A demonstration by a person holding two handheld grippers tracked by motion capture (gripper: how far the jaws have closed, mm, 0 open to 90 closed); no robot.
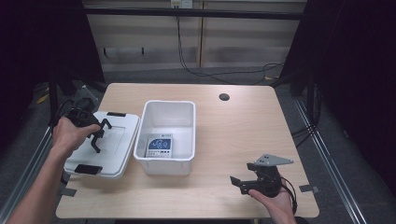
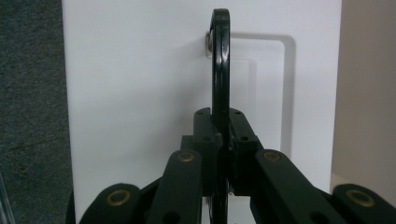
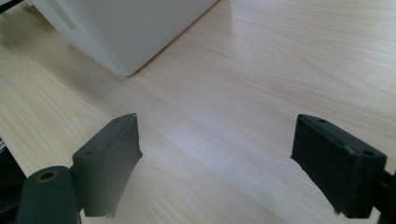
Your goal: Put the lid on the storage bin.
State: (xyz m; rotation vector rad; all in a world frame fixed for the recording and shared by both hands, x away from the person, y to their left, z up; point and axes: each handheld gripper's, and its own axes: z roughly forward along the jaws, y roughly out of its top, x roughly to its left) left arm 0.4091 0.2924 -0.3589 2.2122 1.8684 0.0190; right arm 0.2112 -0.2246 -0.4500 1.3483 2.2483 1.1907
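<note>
— Jaws first: how do they stand?

— My left gripper [image 2: 219, 140] has its jaws pressed together on a thin black handle [image 2: 220, 70], which rises in an arch between them in the left gripper view. My right gripper [image 3: 217, 163] has its jaws spread wide, with bare wood between them.

— Where is that handle?

— On the white lid [image 1: 109, 140], which lies flat at the left side of the bench [image 1: 243, 135], partly over its left edge. In the high view my left hand [image 1: 70, 133] holds the left gripper above the lid, pointing down and to the right. Black clips sit at the lid's far and near edges.

— And the right side?

— My right hand [image 1: 275, 200] rests at the near right of the bench, the gripper pointing left, well apart from everything else. Its grey plate [image 1: 273, 161] sits on top.

— What lies between?

— A white bin [image 1: 187, 109], open, just beside the lid, on its right. Inside, on the bottom toward the near end, lies a small flat packet [image 1: 159, 146] with blue print. In the right gripper view a corner of the bin shows ahead of my jaws. A dark round hole [image 1: 224, 97] marks the far part of the bench.
</note>
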